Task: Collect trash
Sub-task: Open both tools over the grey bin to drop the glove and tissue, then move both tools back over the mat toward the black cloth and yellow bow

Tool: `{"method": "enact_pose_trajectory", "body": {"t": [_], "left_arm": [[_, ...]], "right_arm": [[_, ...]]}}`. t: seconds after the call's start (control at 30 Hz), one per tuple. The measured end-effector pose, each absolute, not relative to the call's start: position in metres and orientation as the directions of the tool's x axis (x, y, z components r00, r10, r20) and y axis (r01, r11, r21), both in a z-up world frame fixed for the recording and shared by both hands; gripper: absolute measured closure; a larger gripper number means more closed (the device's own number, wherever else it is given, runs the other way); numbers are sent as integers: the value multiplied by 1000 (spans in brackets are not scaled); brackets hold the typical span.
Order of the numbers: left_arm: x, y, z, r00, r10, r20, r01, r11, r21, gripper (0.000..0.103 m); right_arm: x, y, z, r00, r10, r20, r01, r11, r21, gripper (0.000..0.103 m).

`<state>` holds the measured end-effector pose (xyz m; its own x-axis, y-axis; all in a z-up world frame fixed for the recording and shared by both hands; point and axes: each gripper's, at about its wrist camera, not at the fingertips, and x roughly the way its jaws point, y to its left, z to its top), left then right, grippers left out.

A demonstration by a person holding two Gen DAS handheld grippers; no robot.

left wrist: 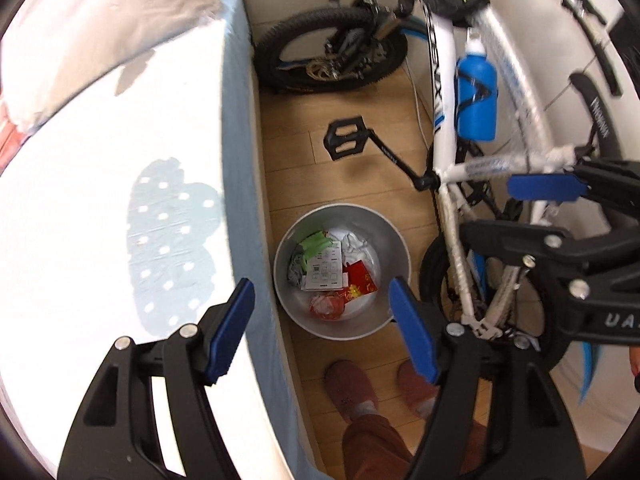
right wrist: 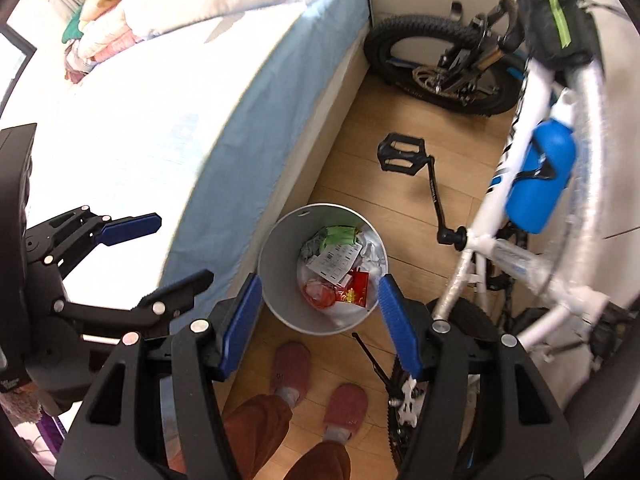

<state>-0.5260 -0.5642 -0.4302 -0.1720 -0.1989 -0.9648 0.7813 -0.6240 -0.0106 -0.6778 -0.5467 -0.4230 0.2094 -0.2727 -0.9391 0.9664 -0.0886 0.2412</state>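
I am looking almost straight down with both grippers over a narrow strip of wooden floor (left wrist: 360, 152) between a bed (left wrist: 120, 184) with a pale blue sheet and a white bicycle (left wrist: 444, 60). My left gripper (left wrist: 322, 328) has its blue-padded jaws spread apart with nothing between them. My right gripper (right wrist: 320, 322) is likewise spread and empty. Below both stands a round grey trash bin (right wrist: 280, 256), tight against the bed's side. The trash (right wrist: 340, 276) lies inside it: a green wrapper, white printed paper, crumpled white pieces and red packaging. The person's feet in pink slippers (right wrist: 291, 372) stand just beside the bin, nearer me. A blue water bottle (left wrist: 476, 100) sits in the bicycle's frame, and one black pedal (right wrist: 398, 157) juts out over the floor beyond the bin.
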Motion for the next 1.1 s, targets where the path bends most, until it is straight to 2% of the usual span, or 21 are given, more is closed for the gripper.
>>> {"method": "enact_pose_trajectory", "body": {"t": [0.33,0.7,0.9,1.1], "left_arm": [[-487,-519,-321,-160,-291,-943,896,-444,-15,29],[-385,-430,-216,25,-422,-906,994,-83,66,26],[-330,-381,-179,124,-474,-872,984,173,46,26],[-285,-331,-155,242,-474,-847,919,392,44,26]], "right_arm": [[-643,-503,-298,216,-335,-917,976,109,190,42],[-553,-469,-198,306,-362,-880,878,464,115,42],[-491,-453,-156,389,-355,-850,781,617,99,42],[-427,-430,-125,471,-306,-827,635,769,77,42]]}}
